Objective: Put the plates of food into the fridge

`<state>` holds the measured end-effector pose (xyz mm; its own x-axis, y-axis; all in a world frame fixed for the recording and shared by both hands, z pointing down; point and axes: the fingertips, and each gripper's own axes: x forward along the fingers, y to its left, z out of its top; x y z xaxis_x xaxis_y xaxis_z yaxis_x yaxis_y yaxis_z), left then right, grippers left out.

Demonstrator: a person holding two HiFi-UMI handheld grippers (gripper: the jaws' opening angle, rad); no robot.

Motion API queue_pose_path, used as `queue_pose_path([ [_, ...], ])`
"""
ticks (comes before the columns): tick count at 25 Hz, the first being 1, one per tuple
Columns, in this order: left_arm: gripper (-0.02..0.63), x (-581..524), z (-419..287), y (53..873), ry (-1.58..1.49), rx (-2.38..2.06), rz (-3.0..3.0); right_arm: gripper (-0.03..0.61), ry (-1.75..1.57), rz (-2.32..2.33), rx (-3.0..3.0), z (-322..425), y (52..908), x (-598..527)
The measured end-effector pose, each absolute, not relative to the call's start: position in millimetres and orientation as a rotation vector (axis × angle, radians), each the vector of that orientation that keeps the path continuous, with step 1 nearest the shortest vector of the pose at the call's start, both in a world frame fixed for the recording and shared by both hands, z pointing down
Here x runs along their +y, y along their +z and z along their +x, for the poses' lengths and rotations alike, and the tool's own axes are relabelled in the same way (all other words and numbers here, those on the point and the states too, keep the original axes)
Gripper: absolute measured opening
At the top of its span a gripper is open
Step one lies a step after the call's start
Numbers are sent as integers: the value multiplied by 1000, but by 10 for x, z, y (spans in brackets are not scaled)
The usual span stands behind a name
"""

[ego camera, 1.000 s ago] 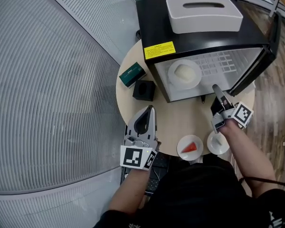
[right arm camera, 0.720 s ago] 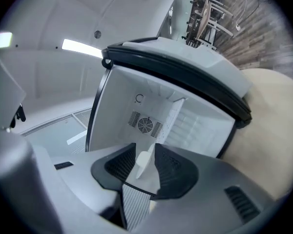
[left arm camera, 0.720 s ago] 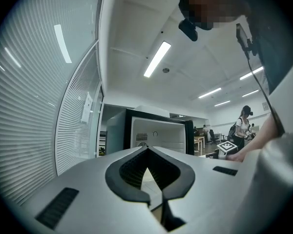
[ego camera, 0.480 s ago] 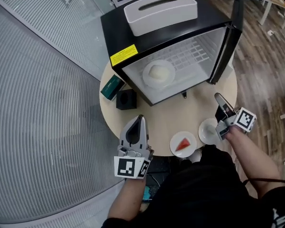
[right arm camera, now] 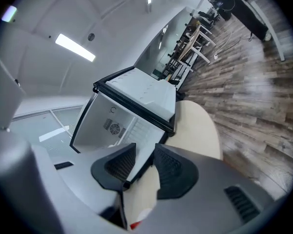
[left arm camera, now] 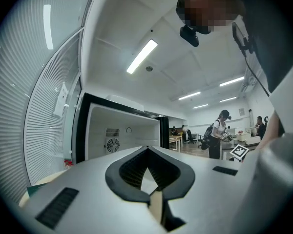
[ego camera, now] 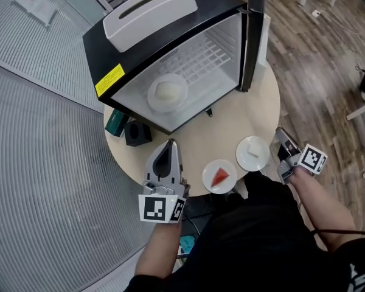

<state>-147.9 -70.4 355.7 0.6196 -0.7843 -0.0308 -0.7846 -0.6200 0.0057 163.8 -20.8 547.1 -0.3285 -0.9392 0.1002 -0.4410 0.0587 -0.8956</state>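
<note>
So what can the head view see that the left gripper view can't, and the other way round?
Only the head view: a plate with a red slice, a white plate beside it, and a third plate inside the fridge. Only the left gripper view: a person standing far off and ceiling lights. Both: the open fridge and the left gripper, jaws shut.

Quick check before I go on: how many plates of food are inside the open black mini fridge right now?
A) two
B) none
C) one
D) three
C: only one white plate of pale food rests on the wire shelf inside the open black mini fridge. The white plate with a red wedge and the other white plate sit on the round beige table.
</note>
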Motion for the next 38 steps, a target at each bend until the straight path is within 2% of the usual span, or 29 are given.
queue_pose_path([
  [3,3,-737,-1385,3597,36,1341,-2837,124,-1340,-1693,1770,1942,5970,155],
  [5,3,-764,-1348,3642,12,1335,-2842,124,-1374,-1742,1738,2001,6164,296],
  [19,3,-740,-1181,3871,-153,1317,-2844,124,-1656,-1635,1682,1611,7075,713],
  [23,3,-711,-1207,3882,-174,1325,-2834,159,-1697,-1571,1711,1445,7221,648],
  [38,3,-679,-1467,3938,-283,1393,-2787,149,-1829,-1495,1639,1174,7603,584],
])
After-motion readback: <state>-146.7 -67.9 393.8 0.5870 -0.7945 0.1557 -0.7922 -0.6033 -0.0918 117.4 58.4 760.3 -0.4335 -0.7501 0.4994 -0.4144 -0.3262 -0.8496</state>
